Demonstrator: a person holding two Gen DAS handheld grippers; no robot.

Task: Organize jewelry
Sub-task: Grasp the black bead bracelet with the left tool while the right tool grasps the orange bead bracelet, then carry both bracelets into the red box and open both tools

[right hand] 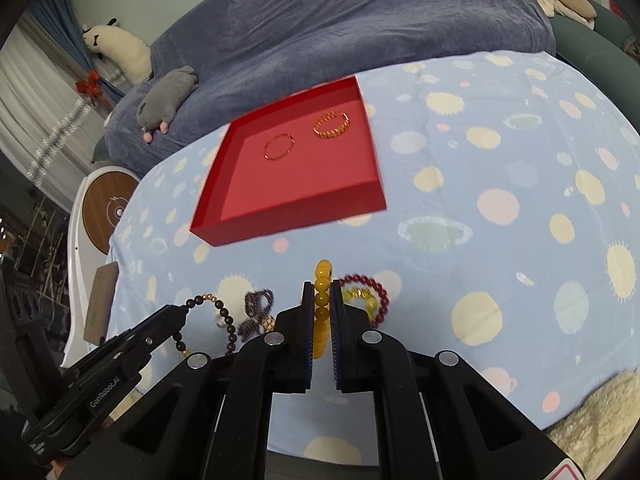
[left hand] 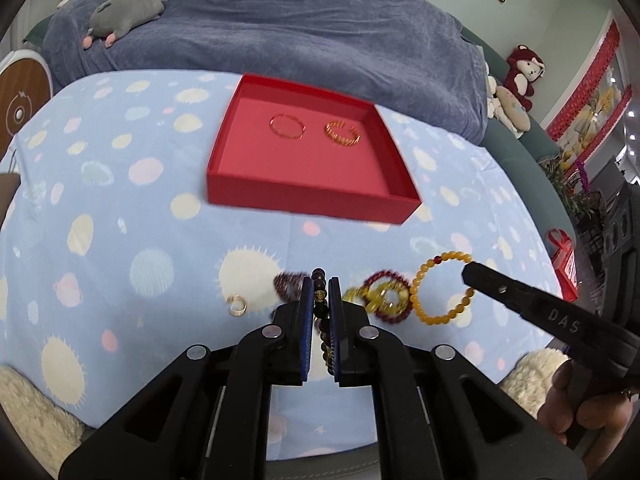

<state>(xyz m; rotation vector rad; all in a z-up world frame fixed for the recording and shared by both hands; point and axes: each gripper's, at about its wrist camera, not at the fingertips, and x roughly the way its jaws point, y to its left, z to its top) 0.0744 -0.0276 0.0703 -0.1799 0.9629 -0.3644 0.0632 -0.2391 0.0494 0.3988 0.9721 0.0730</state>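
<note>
The left gripper (left hand: pixel 320 292) is clamped on a dark beaded bracelet (left hand: pixel 320 304), whose brown-black beads run up between the blue-edged pads and poke out just past the tips; in the right wrist view the same bracelet (right hand: pixel 224 316) hangs as an open loop from that gripper's tip at the lower left. The right gripper (right hand: pixel 320 296) is clamped on a yellow beaded bracelet (right hand: pixel 322 308), the amber beads stacked in a line between its pads with two beads showing above the tips; from the left wrist view this bracelet (left hand: pixel 440 292) is a full ring held at its right edge by the black finger that comes in from the right. Both loops appear to hang just above a pale blue tablecloth (left hand: pixel 120 208) printed with cream, pink and green spots. Still on the cloth between the two grippers lie a dark red beaded bracelet (left hand: pixel 386 300) overlapped by a tangle of small yellow-gold pieces (left hand: pixel 376 296), and to the left of the left gripper a purple beaded bracelet (left hand: pixel 288 284) and a small gold ring (left hand: pixel 238 304). Farther off, in the middle of the cloth, stands a shallow red tray (left hand: pixel 304 196), and on its floor, side by side and apart, lie a thin red-gold bangle (left hand: pixel 287 126) on the left and a twisted gold bangle (left hand: pixel 342 132) on the right. Beyond the table is a sofa under a blue-grey throw (left hand: pixel 300 32), with a grey plush toy (left hand: pixel 128 14) lying at its far left.
</note>
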